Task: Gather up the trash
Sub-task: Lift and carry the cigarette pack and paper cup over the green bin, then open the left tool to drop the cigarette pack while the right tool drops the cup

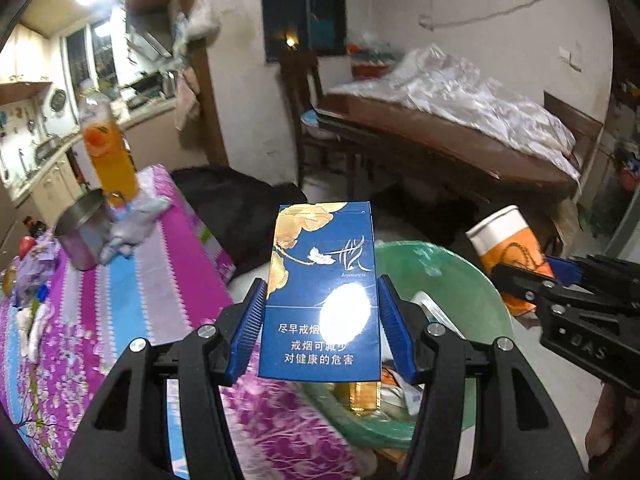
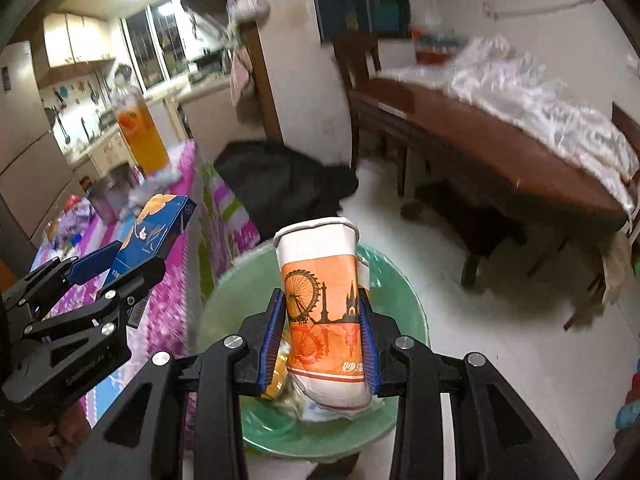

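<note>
Your left gripper (image 1: 322, 320) is clenched on a flat blue cardboard cigarette pack with gold flowers (image 1: 320, 292), pads against its two narrow edges near the lower half. It hangs past the corner of the table with the pink and purple flowered cloth (image 1: 120, 300), above the near rim of the pale green plastic waste bin (image 1: 460, 268). The pack will handle as light and stiff along its edges but easy to crush across its faces, and its glossy wrap looks slippery, so keep the hold on the edges and squeeze gently. White Chinese lettering across the bottom reads 尽早戒烟, then 戒烟可减少对健康的危害, partly washed out by glare; a small script word under the brand character is too fine to read.

Your right gripper (image 2: 322, 336) is clamped on a white and orange paper cup printed with a Ferris wheel and skyline (image 2: 320, 304), held over the bin's open mouth (image 2: 224, 300). It is light and soft-walled, already dented at the rim, and will collapse if pinched harder; the mid-body grip suits it. Its white lettering near the base is unreadable.
</note>
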The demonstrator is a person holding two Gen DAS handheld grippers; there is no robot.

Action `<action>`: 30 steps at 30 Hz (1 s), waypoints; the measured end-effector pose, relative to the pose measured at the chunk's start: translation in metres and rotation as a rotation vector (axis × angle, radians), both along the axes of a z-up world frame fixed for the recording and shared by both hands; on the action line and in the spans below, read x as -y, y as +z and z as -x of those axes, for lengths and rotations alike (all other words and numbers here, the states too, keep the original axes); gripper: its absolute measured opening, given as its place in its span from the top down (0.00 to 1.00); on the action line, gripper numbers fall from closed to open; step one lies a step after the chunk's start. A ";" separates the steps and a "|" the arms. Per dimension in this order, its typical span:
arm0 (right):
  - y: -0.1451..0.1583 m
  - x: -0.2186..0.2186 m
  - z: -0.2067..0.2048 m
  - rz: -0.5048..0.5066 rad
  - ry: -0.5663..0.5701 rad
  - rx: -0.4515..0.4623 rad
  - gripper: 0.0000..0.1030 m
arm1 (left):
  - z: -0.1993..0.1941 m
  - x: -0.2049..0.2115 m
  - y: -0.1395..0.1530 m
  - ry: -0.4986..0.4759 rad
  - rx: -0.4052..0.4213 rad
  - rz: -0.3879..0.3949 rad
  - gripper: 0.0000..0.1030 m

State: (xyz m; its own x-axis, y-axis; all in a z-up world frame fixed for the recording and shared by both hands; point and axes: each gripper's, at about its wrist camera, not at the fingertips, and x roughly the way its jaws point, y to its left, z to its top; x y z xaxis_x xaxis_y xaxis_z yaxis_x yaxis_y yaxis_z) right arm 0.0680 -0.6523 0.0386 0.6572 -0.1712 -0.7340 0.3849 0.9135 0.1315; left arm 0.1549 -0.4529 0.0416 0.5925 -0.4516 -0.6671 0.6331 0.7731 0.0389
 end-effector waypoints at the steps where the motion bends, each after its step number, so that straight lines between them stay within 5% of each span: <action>1: -0.003 0.003 -0.006 -0.012 0.003 -0.019 0.65 | -0.001 0.002 -0.003 -0.004 -0.010 -0.007 0.48; 11: -0.026 0.024 -0.026 -0.059 0.023 -0.133 0.65 | -0.022 0.008 -0.024 0.011 -0.069 -0.049 0.48; 30: -0.032 0.022 -0.033 -0.066 0.014 -0.154 0.65 | -0.028 0.015 -0.027 -0.005 -0.096 -0.047 0.48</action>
